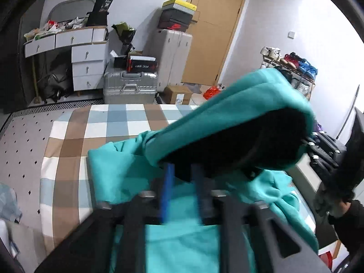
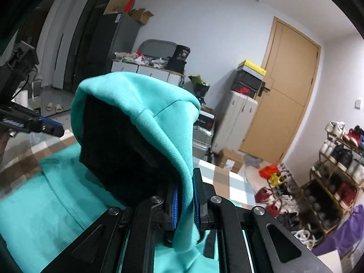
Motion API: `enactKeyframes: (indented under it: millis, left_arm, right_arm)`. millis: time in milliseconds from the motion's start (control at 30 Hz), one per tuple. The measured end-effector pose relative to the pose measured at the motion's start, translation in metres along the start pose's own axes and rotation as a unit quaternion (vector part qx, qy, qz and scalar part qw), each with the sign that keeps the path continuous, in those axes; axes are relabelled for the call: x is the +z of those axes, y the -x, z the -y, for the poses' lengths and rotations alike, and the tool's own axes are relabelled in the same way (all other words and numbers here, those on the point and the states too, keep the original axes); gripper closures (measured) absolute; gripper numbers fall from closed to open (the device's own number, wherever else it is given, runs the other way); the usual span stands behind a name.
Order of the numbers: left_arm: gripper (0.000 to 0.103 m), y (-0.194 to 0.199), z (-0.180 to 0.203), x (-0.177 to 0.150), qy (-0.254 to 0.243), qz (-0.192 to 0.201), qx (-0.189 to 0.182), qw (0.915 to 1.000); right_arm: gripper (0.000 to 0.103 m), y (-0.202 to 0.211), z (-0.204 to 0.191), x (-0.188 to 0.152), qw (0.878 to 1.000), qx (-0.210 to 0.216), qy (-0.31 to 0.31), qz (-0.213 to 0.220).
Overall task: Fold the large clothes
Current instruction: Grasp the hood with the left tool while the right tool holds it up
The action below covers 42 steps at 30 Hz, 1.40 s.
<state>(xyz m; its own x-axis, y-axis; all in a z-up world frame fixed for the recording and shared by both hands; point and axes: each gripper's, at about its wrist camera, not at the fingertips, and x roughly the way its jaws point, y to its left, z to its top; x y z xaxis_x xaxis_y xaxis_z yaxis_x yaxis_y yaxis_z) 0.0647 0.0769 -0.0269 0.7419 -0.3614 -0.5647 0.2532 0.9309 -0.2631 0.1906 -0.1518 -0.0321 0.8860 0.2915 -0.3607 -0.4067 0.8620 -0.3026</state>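
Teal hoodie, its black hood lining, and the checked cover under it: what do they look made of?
The teal hoodie looks like thick knit fleece, matte, with soft rounded folds and a stitched hem at the hood edge. The black hood lining is matte and dark; its weave cannot be told. The checked cover looks like thin woven cotton, flat and unshiny. The right gripper pinches the hood edge.

Right gripper [image 2: 184,201] clamped tight on a fold of cloth, blue pads [image 2: 174,207] pressing from both sides, angled slightly downward. Left gripper [image 1: 182,182] blurred, jaws parted with nothing pinched between, pointing down. Gloved hand [image 1: 327,201] gripping the right tool's handle.
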Motion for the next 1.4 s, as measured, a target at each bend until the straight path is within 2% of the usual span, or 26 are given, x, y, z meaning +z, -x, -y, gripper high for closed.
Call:
enactKeyframes:
  millis: [33, 67, 100, 133, 167, 200, 267, 333, 433, 467, 500, 567, 600, 667, 733, 800, 867, 900, 933, 1000, 1067, 1100, 1167, 1267, 1367, 1400]
  left_arm:
    - [0.043, 0.009, 0.004, 0.001, -0.006, 0.019, -0.006, 0.9998]
    - [0.009, 0.021, 0.017, 0.005, -0.023, 0.056, 0.003, 0.9982]
    - [0.0, 0.029, 0.025, 0.007, -0.046, 0.093, 0.022, 0.9943]
    - [0.001, 0.035, 0.035, 0.01, -0.073, 0.128, 0.044, 0.9881]
    - [0.001, 0.035, 0.047, 0.015, -0.1, 0.146, 0.062, 0.9823]
    - [0.001, 0.027, 0.059, 0.024, -0.134, 0.136, 0.061, 0.9798]
    - [0.001, 0.003, 0.075, 0.037, -0.18, 0.083, 0.048, 0.979]
    - [0.001, -0.029, 0.091, 0.043, -0.228, 0.033, 0.062, 0.971]
    - [0.001, -0.066, 0.101, 0.045, -0.285, -0.011, 0.082, 0.9549]
    - [0.004, -0.075, 0.103, 0.046, -0.297, -0.019, 0.085, 0.951]
    - [0.014, -0.083, 0.103, 0.049, -0.301, -0.022, 0.092, 0.9487]
    - [0.087, -0.098, 0.101, 0.057, -0.299, -0.052, 0.091, 0.9486]
    - [0.1, -0.108, 0.098, 0.064, -0.292, -0.07, 0.092, 0.9494]
    - [0.1, -0.119, 0.096, 0.08, -0.28, -0.065, 0.117, 0.9507]
    - [0.1, -0.133, 0.096, 0.104, -0.283, -0.054, 0.171, 0.9423]
    - [0.1, -0.14, 0.097, 0.142, -0.258, -0.042, 0.206, 0.943]
    - [0.1, -0.134, 0.101, 0.181, -0.231, -0.008, 0.234, 0.9445]
    - [0.1, -0.124, 0.102, 0.201, -0.206, 0.017, 0.244, 0.9473]
    - [0.1, -0.113, 0.1, 0.216, -0.174, 0.039, 0.241, 0.954]
    - [0.099, -0.082, 0.095, 0.232, -0.097, 0.095, 0.2, 0.9704]
    - [0.099, -0.061, 0.092, 0.219, -0.056, 0.116, 0.173, 0.9765]
    - [0.099, -0.053, 0.091, 0.204, -0.048, 0.116, 0.146, 0.9813]
    - [0.099, -0.04, 0.086, 0.166, -0.049, 0.123, 0.117, 0.9842]
    - [0.099, -0.032, 0.081, 0.092, -0.047, 0.09, 0.054, 0.9934]
    - [0.099, -0.029, 0.088, 0.038, -0.046, 0.048, 0.018, 0.9976]
    - [0.099, -0.031, 0.09, 0.02, -0.045, 0.027, 0.008, 0.9986]
  right_arm:
    - [0.093, 0.002, 0.001, -0.002, 1.0, 0.005, -0.001, 0.004]
    - [0.093, 0.003, -0.002, -0.003, 1.0, 0.005, 0.004, 0.004]
    - [0.093, 0.003, -0.004, -0.004, 1.0, 0.008, 0.007, 0.004]
    - [0.093, 0.004, -0.006, -0.005, 1.0, 0.01, 0.009, 0.004]
    - [0.093, 0.005, -0.008, -0.007, 1.0, 0.011, 0.01, 0.003]
    - [0.093, 0.005, -0.009, -0.008, 1.0, 0.013, 0.009, 0.002]
    - [0.093, 0.006, -0.008, -0.009, 1.0, 0.021, 0.007, 0.003]
    - [0.093, 0.005, -0.008, -0.01, 1.0, 0.023, 0.01, 0.003]
    - [0.093, 0.002, -0.008, -0.013, 0.999, 0.033, 0.014, -0.001]
    - [0.093, -0.001, -0.007, -0.013, 0.999, 0.032, 0.019, -0.004]
    - [0.093, -0.007, -0.008, -0.014, 0.999, 0.034, 0.027, -0.011]
    - [0.093, -0.023, -0.007, -0.013, 0.998, 0.024, 0.041, -0.031]
    - [0.093, -0.032, -0.005, -0.012, 0.998, 0.02, 0.046, -0.043]
    - [0.093, -0.062, 0.003, -0.001, 0.996, 0.0, 0.055, -0.069]
    - [0.093, -0.09, 0.011, 0.02, 0.994, -0.026, 0.071, -0.083]
    - [0.094, -0.115, 0.02, 0.049, 0.991, -0.061, 0.088, -0.086]
    - [0.094, -0.13, 0.033, 0.087, 0.991, -0.089, 0.077, -0.07]
    - [0.094, -0.133, 0.043, 0.107, 0.992, -0.094, 0.053, -0.059]
    - [0.094, -0.13, 0.056, 0.124, 0.995, -0.088, 0.014, -0.043]
    - [0.093, -0.114, 0.083, 0.141, 0.994, -0.057, -0.095, -0.004]
    - [0.093, -0.095, 0.096, 0.133, 0.986, -0.003, -0.164, 0.023]
    - [0.093, -0.083, 0.098, 0.121, 0.983, 0.01, -0.181, 0.03]
    - [0.093, -0.058, 0.098, 0.084, 0.975, 0.063, -0.208, 0.035]
    - [0.093, -0.023, 0.086, 0.03, 0.97, 0.092, -0.221, 0.031]
    - [0.092, 0.004, 0.063, -0.022, 0.968, 0.098, -0.232, -0.01]
    - [0.092, 0.008, 0.055, -0.038, 0.965, 0.101, -0.239, -0.038]
